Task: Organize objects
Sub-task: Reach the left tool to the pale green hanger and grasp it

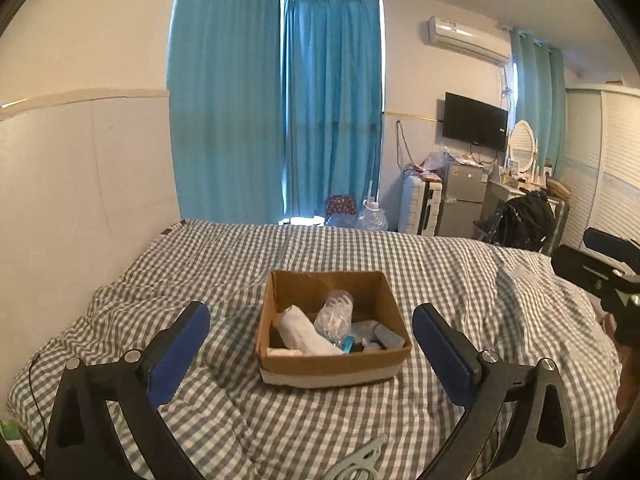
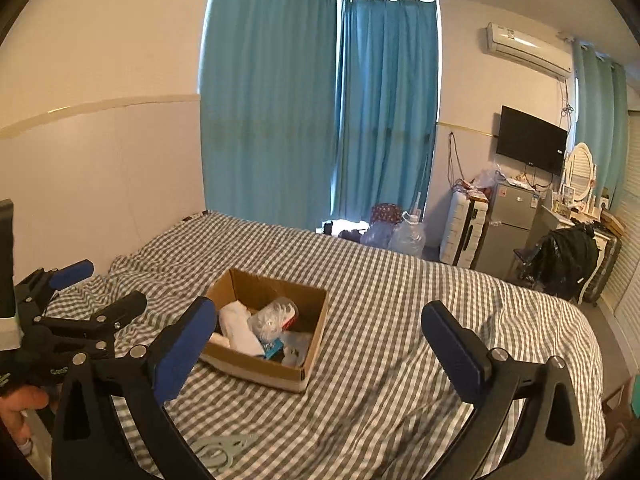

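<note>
An open cardboard box (image 1: 390,300) (image 2: 312,346) stands on the grey checked bed cover (image 1: 240,420) (image 2: 380,320). Inside lie a rolled white cloth (image 1: 304,334) (image 2: 240,328), a clear plastic bag of small items (image 1: 334,312) (image 2: 272,318) and other small things. My left gripper (image 1: 311,320) is open and empty, just in front of the box; it also shows in the right wrist view (image 2: 104,288). My right gripper (image 2: 319,320) is open and empty, right of the box. A pale grey flat plastic piece (image 1: 360,464) (image 2: 220,448) lies on the cover below both grippers.
A white wall (image 1: 80,180) runs along the bed's left side. Blue curtains (image 1: 332,112) hang behind the bed. Beyond the far right of the bed stand a suitcase (image 2: 464,228), a small fridge (image 2: 508,228), a chair with a black bag (image 2: 568,264) and a water jug (image 2: 408,236).
</note>
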The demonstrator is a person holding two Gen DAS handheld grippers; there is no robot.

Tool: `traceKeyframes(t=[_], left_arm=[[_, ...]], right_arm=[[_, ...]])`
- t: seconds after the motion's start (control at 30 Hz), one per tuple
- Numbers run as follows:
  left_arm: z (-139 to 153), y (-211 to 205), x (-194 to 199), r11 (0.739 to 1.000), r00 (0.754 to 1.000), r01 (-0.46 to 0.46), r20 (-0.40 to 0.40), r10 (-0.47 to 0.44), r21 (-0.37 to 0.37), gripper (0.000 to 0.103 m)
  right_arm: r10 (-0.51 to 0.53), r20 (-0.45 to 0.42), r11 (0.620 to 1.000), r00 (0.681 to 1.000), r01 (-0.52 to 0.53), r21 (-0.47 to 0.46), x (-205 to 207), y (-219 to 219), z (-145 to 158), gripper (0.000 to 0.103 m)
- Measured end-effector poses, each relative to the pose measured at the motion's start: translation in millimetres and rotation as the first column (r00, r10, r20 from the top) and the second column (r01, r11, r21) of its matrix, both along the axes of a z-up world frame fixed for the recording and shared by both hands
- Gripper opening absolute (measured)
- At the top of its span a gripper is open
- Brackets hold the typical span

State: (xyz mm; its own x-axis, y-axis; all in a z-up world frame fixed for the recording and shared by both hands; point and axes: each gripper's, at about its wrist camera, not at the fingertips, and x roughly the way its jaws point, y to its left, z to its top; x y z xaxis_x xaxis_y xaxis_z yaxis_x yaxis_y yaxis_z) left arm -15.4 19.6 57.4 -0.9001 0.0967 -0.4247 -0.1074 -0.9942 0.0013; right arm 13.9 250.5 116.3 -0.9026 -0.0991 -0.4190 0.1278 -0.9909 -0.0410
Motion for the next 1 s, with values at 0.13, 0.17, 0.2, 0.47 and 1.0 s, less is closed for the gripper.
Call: traceKeyframes(t=[0.13,0.17,0.2,0.47,1.0], left_arm=[[-24.2,4.7,13.7,0.999,1.000,-0.011,-0.008,0.011,-0.032,0.103],[-32.2,5.7,15.1,0.999,1.000,-0.017,-0.004,0.017,-0.033,0.103],[-38.9,6.4,16.1,0.999,1.000,-0.020,0.003,0.020,-0.033,0.103],[-114.6,12.2,12.9,0.998,0.993,-0.054,0.106,0.058,-0.034,0.103],[-217.5,34.6,1.7,0.988,0.958,0.033,0.286,0.012,-0.151,0.103]], right_arm=[[-0.012,0.020,0.999,1.000,0.013,-0.029,12.5,5.2,-22.0,0.103],[-0.017,0.026,0.999,1.000,0.018,-0.031,15.1,5.7,-28.8,0.103],[-0.018,0.033,0.999,0.999,0.019,-0.030,16.5,6.1,-38.7,0.103],[-0.045,0.108,0.999,0.993,0.047,-0.015,3.7,5.2,-114.9,0.103],[-0.086,0.316,0.996,0.945,0.093,-0.007,-33.3,6.9,-228.4,0.103]])
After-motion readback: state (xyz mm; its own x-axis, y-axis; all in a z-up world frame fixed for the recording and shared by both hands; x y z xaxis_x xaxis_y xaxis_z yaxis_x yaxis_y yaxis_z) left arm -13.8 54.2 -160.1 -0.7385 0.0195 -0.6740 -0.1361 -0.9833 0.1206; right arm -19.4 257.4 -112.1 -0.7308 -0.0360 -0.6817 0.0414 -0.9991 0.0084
